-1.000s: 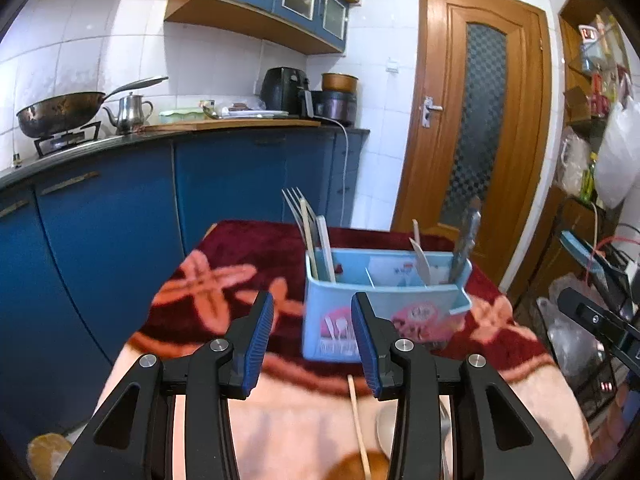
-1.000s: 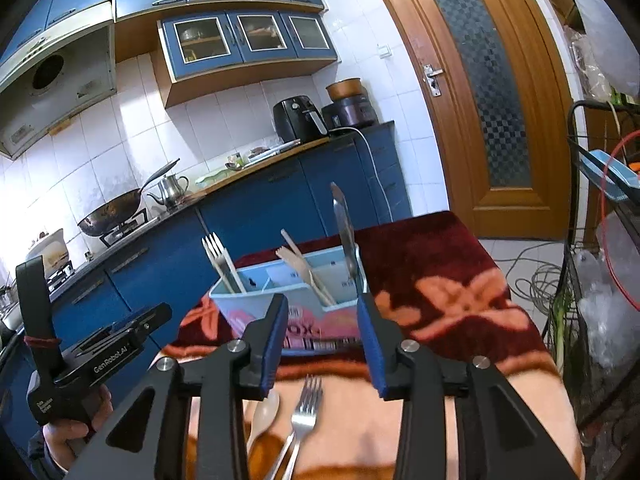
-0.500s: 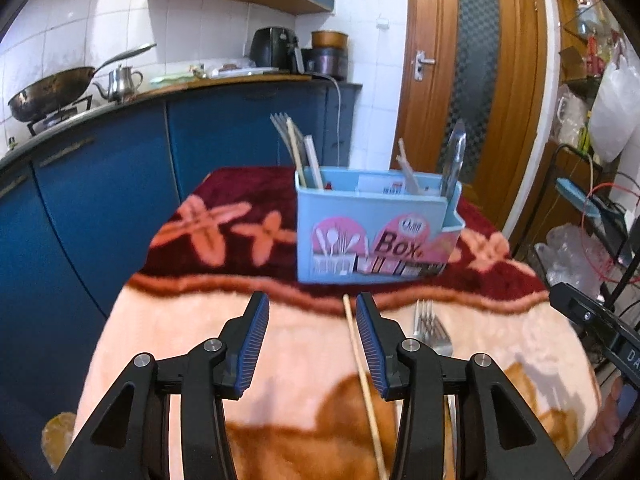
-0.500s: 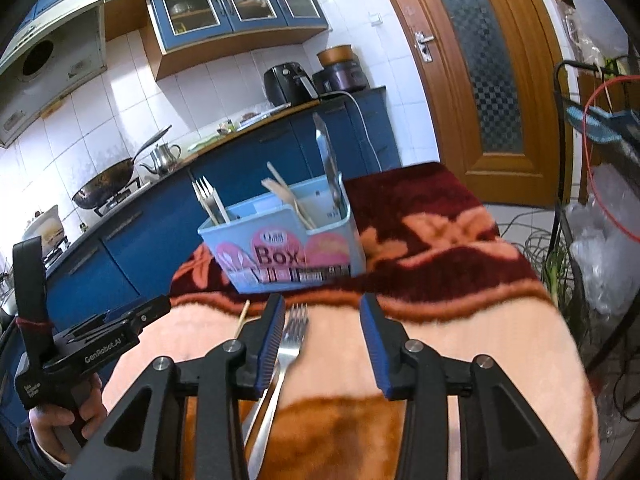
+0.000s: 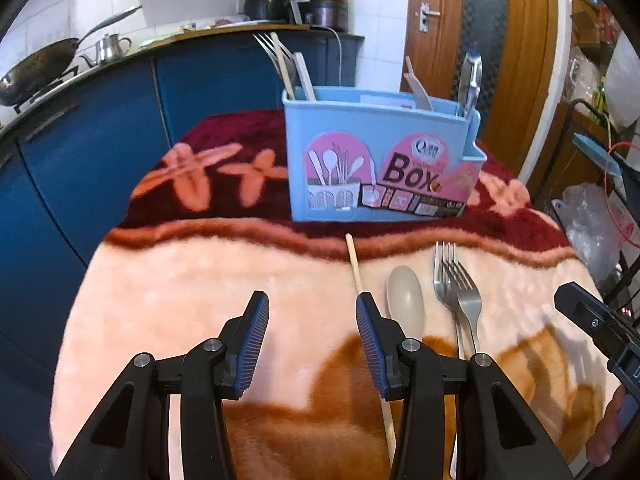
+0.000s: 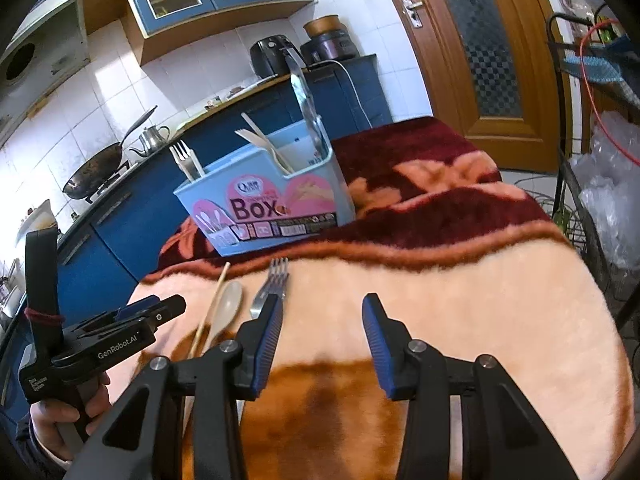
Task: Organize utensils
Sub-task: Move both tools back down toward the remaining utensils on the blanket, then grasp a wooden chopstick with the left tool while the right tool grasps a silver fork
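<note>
Both pairs of fingers (image 5: 262, 312) (image 6: 370, 316) gape empty above two forks (image 5: 456, 284), one spoon (image 5: 404, 300), one chopstick (image 5: 356, 268).

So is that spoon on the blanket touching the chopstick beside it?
Apart. The left wrist view shows a strip of blanket between the spoon and the chopstick beside its bowl.

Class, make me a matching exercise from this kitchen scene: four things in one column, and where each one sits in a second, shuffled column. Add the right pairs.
Things
1. spoon
2. knife
3. wok
4. chopstick

Places
A. on the stove, by the kettle
B. flat on the blanket, between the chopstick and the forks
C. upright in the blue box, at its right end
D. flat on the blanket, left of the spoon

Pairs: 1-B, 2-C, 3-A, 4-D
</note>
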Action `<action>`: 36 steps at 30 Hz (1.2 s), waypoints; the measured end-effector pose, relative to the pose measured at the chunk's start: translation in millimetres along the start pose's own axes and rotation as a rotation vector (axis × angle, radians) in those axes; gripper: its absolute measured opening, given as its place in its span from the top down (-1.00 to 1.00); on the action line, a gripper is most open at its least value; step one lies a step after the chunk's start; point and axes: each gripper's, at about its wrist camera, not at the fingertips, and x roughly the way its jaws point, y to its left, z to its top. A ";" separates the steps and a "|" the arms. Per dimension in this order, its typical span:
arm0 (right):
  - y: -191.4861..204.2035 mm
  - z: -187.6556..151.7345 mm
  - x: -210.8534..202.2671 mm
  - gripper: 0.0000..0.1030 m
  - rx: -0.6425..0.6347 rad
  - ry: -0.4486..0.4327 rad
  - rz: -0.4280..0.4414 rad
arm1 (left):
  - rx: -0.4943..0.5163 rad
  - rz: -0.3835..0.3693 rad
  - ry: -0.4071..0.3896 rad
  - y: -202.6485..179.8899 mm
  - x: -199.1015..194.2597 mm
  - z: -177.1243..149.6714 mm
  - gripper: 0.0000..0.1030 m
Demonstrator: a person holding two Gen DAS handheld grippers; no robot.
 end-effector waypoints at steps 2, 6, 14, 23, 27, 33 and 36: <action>-3.3 -2.0 3.5 0.12 0.006 0.010 -0.001 | 0.001 -0.005 0.012 -1.6 4.4 0.1 0.10; -6.9 -4.4 7.3 0.12 0.014 0.021 0.000 | 0.010 -0.013 0.034 -6.3 11.9 0.3 0.09; -13.5 -9.0 15.3 0.11 0.030 0.047 0.007 | 0.060 -0.024 0.040 -21.0 25.5 10.9 0.10; -17.5 -10.8 18.6 0.07 0.046 0.054 0.022 | 0.040 -0.087 0.094 -22.5 45.3 18.1 0.55; -16.4 -11.4 19.1 0.07 0.043 0.054 0.019 | 0.033 -0.101 0.110 -23.0 49.3 22.6 0.56; -14.6 -11.9 20.5 0.06 0.034 0.056 0.008 | -0.009 -0.114 0.155 -18.3 66.1 35.9 0.60; -14.7 -11.8 21.1 0.06 0.032 0.058 0.003 | -0.008 -0.116 0.156 -19.2 68.2 37.5 0.78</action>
